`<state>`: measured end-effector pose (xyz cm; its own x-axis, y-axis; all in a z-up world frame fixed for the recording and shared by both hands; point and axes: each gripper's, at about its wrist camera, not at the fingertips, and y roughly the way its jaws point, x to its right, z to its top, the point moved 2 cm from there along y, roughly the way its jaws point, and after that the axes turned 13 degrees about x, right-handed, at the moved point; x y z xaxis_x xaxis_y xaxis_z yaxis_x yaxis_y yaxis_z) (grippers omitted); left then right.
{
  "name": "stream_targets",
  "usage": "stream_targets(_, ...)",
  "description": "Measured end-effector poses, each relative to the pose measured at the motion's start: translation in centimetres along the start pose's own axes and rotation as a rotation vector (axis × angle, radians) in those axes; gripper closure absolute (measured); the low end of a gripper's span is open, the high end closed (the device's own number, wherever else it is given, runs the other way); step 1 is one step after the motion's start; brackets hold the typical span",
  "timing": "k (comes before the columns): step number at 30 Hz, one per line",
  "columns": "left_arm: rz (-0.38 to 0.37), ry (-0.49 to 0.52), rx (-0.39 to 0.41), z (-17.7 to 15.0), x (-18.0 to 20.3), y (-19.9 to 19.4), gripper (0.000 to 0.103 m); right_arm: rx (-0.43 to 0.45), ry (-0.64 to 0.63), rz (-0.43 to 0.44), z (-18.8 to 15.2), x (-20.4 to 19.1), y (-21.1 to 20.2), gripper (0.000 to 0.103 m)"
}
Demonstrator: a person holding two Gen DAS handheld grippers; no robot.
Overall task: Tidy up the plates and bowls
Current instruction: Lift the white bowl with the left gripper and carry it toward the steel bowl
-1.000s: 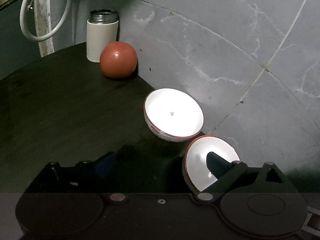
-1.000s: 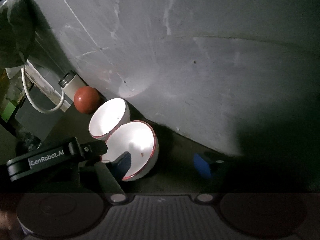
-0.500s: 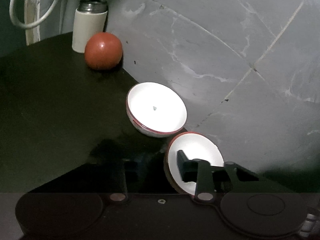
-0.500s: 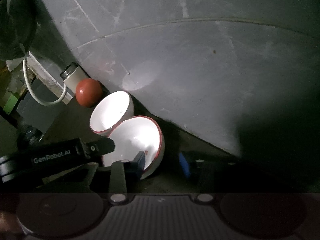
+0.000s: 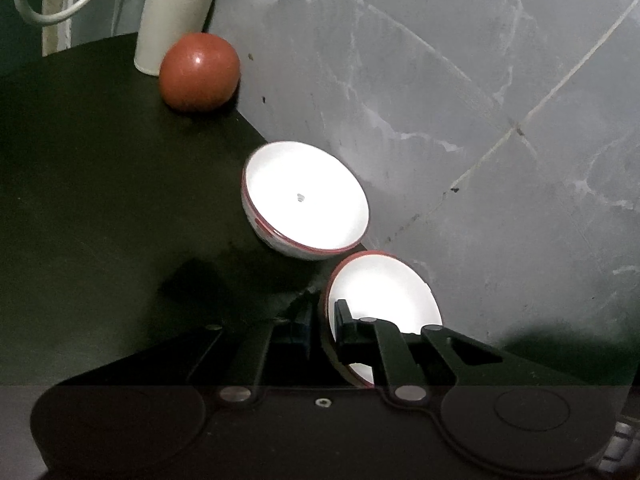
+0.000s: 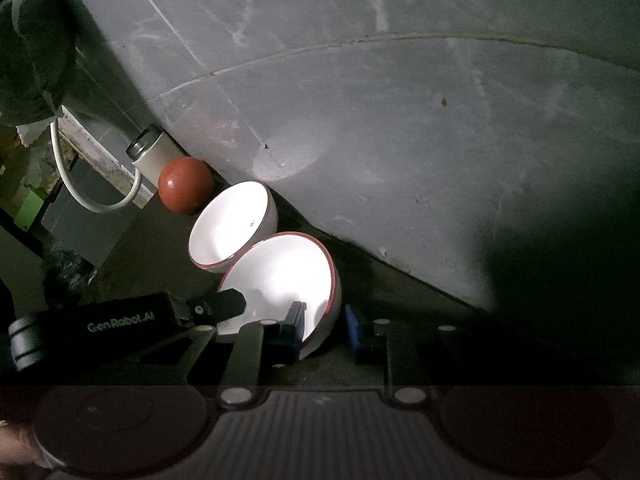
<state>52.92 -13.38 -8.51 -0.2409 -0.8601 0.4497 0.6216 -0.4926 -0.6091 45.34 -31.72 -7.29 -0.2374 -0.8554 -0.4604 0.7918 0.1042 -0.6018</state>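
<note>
Bowls are seen on the dark tabletop (image 5: 88,184) against the grey wall (image 5: 460,100). The near bowl (image 5: 380,292) is clamped at its rim by the left gripper (image 5: 322,334) and straddled, jaws apart, by the right gripper (image 6: 324,326). The far bowl (image 5: 304,200) is touched by it; beyond lie a red ball (image 5: 199,72) and a canister (image 5: 172,20).

The lower part of the nearer red-rimmed white bowl (image 5: 384,292) lies behind the left tool (image 5: 322,328), so whether its base meets the dark worktop (image 5: 100,200) cannot be told. The cream cylindrical flask (image 6: 154,156) is half covered by the glossy red ball (image 6: 186,190) (right wrist view). The looped white cable (image 5: 60,8) runs off the top edge.
</note>
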Motion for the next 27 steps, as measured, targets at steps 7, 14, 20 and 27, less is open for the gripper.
stream_targets(7,0.008,0.020,0.004,-0.4,0.3,-0.3,0.095,0.002,-0.025,0.003,-0.1,-0.3,0.0,0.084)
stream_targets(14,-0.007,0.031,0.036,-0.3,0.7,-2.6,0.096,0.016,-0.049,0.019,-0.1,-0.8,-1.4,0.086)
stream_targets(20,-0.030,0.048,0.061,-1.0,1.7,-5.7,0.096,0.038,-0.056,0.047,-0.3,-1.5,-3.9,0.086)
stream_targets(27,-0.062,0.071,0.069,-3.2,2.7,-10.0,0.095,0.049,-0.064,0.068,-1.5,-1.6,-8.2,0.086)
